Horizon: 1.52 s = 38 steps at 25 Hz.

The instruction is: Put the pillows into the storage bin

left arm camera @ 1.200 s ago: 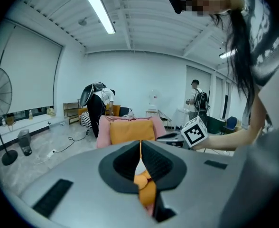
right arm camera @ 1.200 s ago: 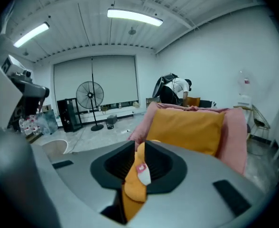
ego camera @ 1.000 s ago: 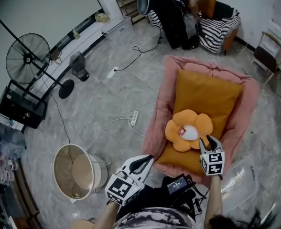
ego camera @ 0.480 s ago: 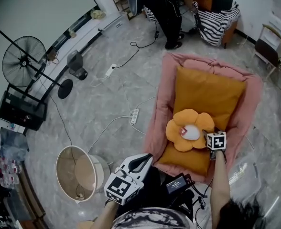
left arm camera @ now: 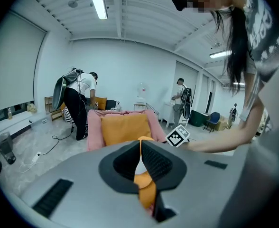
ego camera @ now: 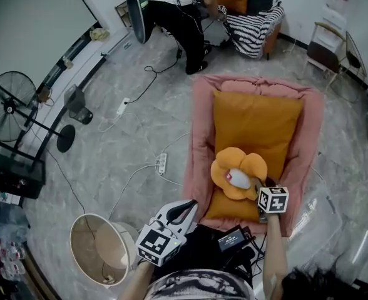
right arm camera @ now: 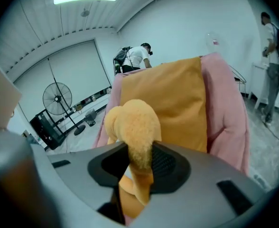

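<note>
My right claw [right arm camera: 138,163], bottom middle, has just closed on the flower pillow [ego camera: 224,167]. My left claw [left arm camera: 140,158] is pinched together, holding nothing.

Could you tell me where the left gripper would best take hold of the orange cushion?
Probably the near left corner of the orange cushion, from the person's side. It lies flat in the pink bed, too broad in the middle for the jaws, and the flower pillow covers its near centre; that corner is bare, nearest the left gripper.
</note>
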Each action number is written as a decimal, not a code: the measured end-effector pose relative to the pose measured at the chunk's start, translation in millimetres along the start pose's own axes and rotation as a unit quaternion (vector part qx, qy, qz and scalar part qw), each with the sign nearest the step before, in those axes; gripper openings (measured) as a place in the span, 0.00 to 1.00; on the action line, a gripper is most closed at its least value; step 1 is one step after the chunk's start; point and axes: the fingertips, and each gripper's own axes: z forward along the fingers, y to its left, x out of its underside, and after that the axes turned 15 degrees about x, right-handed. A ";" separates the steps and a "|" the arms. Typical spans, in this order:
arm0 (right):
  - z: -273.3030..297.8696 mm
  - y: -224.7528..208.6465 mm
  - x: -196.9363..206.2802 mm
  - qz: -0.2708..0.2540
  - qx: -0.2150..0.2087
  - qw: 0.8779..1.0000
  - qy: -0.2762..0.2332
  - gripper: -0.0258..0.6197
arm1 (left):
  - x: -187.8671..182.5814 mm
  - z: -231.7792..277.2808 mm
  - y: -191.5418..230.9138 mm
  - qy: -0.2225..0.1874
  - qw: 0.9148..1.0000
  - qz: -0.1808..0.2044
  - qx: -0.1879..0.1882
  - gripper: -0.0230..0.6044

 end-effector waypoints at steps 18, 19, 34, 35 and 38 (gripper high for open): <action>-186.4 2.6 36.4 0.222 0.158 0.957 -0.097 0.21 | 16.8 14.4 -24.4 0.020 0.964 0.090 0.251 0.07; -196.2 -0.9 42.8 0.230 0.170 0.953 -0.100 0.21 | 19.3 18.0 -29.3 0.022 0.959 0.093 0.267 0.07; -377.4 -116.4 204.5 0.365 0.391 0.839 -0.099 0.21 | 30.1 91.4 -166.6 0.062 0.885 0.156 0.435 0.07; -386.6 -125.9 220.1 0.377 0.402 0.829 -0.096 0.21 | 29.9 96.4 -176.3 0.064 0.882 0.158 0.439 0.07; -410.0 -155.9 264.9 0.406 0.431 0.802 -0.080 0.21 | 29.9 112.2 -207.6 0.071 0.874 0.165 0.451 0.07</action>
